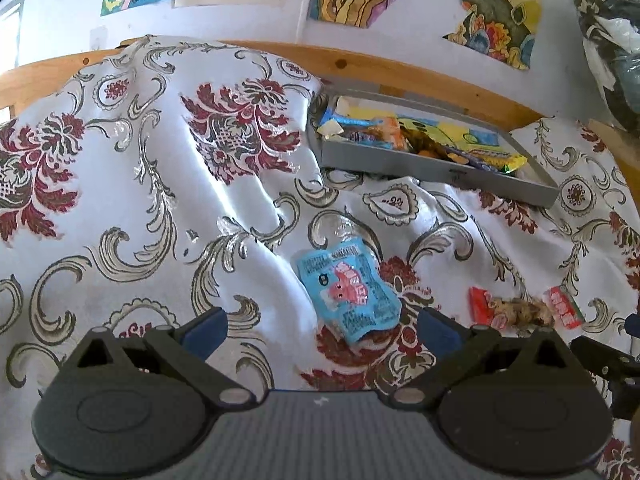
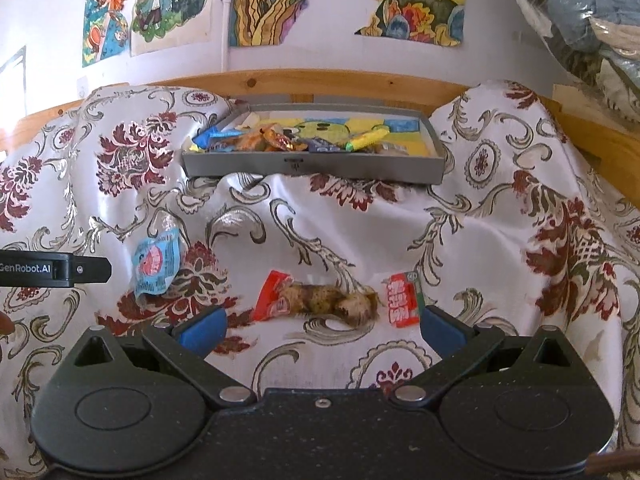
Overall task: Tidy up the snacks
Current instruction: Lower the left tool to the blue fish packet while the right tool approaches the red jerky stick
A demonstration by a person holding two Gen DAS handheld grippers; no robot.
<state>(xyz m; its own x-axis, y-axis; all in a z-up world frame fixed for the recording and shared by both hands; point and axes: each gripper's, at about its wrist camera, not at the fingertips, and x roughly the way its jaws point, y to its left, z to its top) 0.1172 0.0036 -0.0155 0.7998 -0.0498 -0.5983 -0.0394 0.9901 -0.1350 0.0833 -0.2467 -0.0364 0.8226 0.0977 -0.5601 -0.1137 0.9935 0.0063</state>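
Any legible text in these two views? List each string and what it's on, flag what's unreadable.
"GenRobot.AI": on the black body of the left tongs, seen at the left edge of the right wrist view; the first letter is cut by the frame.
Blue snack packet: pink and dark print, too blurred to read.
Red-ended snack packet: white characters on the red ends, not legible.
Snacks in the grey tray: print too small to read.
Wall drawings: no text visible.
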